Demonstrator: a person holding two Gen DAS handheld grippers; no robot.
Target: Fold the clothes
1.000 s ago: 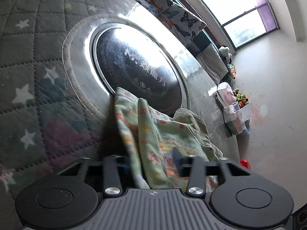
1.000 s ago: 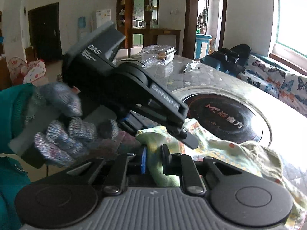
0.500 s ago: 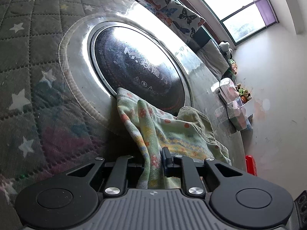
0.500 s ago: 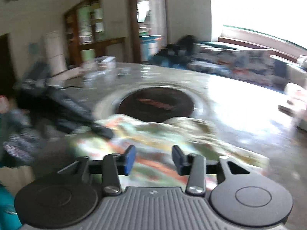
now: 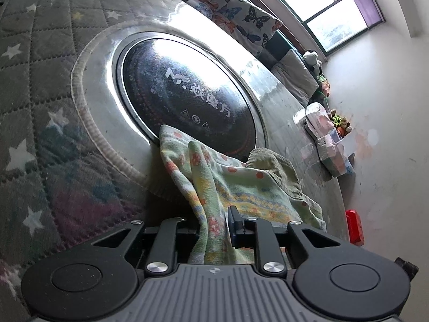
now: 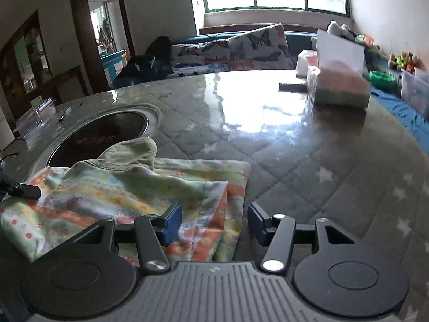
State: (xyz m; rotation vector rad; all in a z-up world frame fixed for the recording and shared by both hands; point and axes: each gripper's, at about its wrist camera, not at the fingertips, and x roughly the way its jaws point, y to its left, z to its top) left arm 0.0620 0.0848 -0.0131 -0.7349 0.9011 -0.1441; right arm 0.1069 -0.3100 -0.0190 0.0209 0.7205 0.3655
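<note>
Clothes to be folded are represented by one small garment, pale green with orange dots and yellow bands, which is laid on the quilted, star-patterned desk just beside the round black cooktop sunk into it; one corner is draped over the cooktop's metal rim. An olive ribbed collar or cuff is seen on the side of the garment nearest the cooktop.

A bunched fold of the garment is pinched in the left gripper, whose jaws are drawn narrow around the cloth. The right gripper is held wide, with nothing clamped; the garment's edge farthest from the cooktop is straddled by its blue pads.

The step in hand is judged to be the taking of a second hold, so that the garment can be lifted or spread between two points. For the next move, the right gripper would need to be lowered and closed on that edge, with all layers caught together; a single layer caught alone would likely let the fold slip apart.
</note>
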